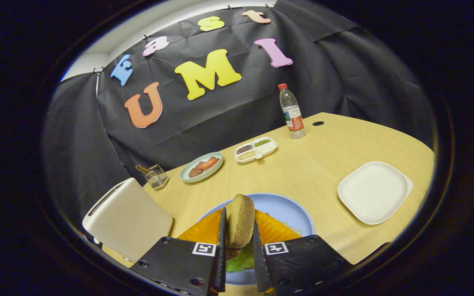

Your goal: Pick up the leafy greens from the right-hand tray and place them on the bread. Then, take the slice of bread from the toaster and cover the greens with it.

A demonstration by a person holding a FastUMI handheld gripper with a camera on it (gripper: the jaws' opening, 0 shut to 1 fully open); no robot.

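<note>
Both tongs (239,230) fingers pinch upright bread slice (240,220) above blue plate (286,207)

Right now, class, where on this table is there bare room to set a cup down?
Bare wood lies between the blue plate and the white plate, and behind them toward the bottle. It is crowded by the toaster, where the gripper holds the bread slice over the greens.

The fingers (239,246) pinch a brown bread slice (240,220) upright above the blue plate (290,209), over lettuce (239,261) and orange slices (276,230); cream toaster (128,220) stands at the counter (315,164) edge.
</note>
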